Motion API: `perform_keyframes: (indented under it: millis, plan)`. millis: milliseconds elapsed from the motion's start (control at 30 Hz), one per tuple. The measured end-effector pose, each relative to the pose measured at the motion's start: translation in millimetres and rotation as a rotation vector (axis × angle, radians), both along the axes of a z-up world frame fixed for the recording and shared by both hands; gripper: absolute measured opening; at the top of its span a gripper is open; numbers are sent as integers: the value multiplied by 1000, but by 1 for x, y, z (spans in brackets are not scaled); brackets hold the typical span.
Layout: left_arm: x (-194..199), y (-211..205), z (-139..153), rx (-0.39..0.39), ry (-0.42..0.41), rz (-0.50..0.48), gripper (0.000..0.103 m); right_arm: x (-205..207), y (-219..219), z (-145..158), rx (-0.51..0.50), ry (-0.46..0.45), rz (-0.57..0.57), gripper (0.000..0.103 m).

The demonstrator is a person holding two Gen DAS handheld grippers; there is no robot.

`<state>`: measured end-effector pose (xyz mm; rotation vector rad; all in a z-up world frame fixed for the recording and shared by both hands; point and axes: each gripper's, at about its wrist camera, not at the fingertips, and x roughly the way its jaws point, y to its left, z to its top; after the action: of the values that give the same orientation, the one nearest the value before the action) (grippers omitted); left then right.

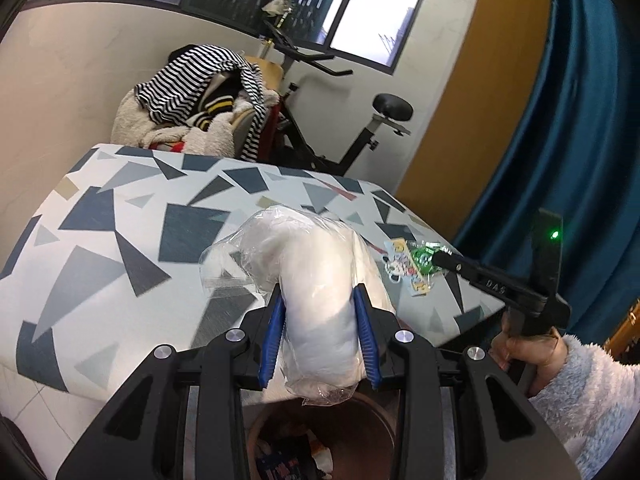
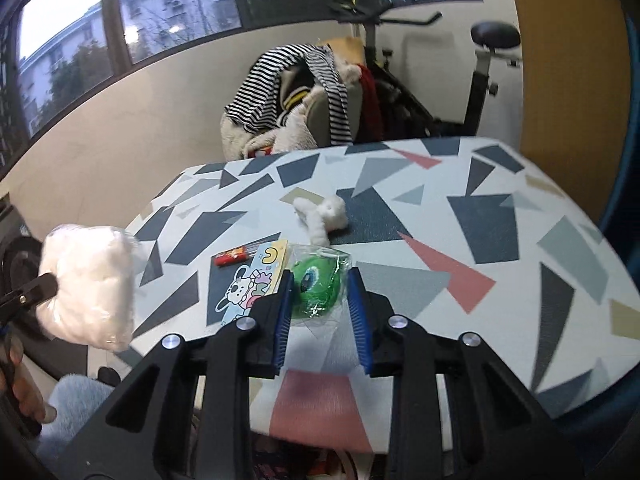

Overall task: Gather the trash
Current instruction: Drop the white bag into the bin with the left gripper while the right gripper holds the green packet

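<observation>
1. The left gripper is holding a soft white wad wrapped in clear plastic film; its blue fingers are clamped on the wad's two sides. The wad is hanging over the near edge of the geometric-patterned surface, directly above a round brown bin that already has scraps in it.
2. The right gripper is closing its blue fingers around a green one-eyed toy in a clear wrapper; the wrapper appears pinched, near the surface's near edge.
3. Judging progress: some trash is already binned, and two pieces are in hand but not yet dropped.
4. Still lying on the surface are a cartoon-printed sticker card, a small red packet to its far left, and a fluffy white scrap farther back.
5. Hard to make out: the bin is mostly hidden behind the gripper body, so its fill level is unclear. The bin's contents are too blurred to name. Whether the green toy is lifted off the surface cannot be told.
</observation>
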<state>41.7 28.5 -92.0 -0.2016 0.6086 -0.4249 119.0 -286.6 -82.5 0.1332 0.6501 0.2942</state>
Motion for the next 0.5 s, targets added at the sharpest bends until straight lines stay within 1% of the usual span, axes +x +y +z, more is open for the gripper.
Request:
perform_keyframes:
  millis: [33,167,300,400,500]
  plan:
    - [-3,-2,-2,5,4,-6,33,-10,-3,3,4,-10,-2,30]
    - [-18,-14,-15,46,35,-45,33,-28,-9,10,23,-18,-6,30]
    - [-30,-24,-26,71,60,-87,34,-45,-17,16,50,-33,-12,30]
    - [-38,-33,-34,97,75,-114,34,-53,-20,16,62,-40,-13,30]
    - [-41,-38,-43,118,98,-121,34,-60,-22,17,68,-52,-14,30]
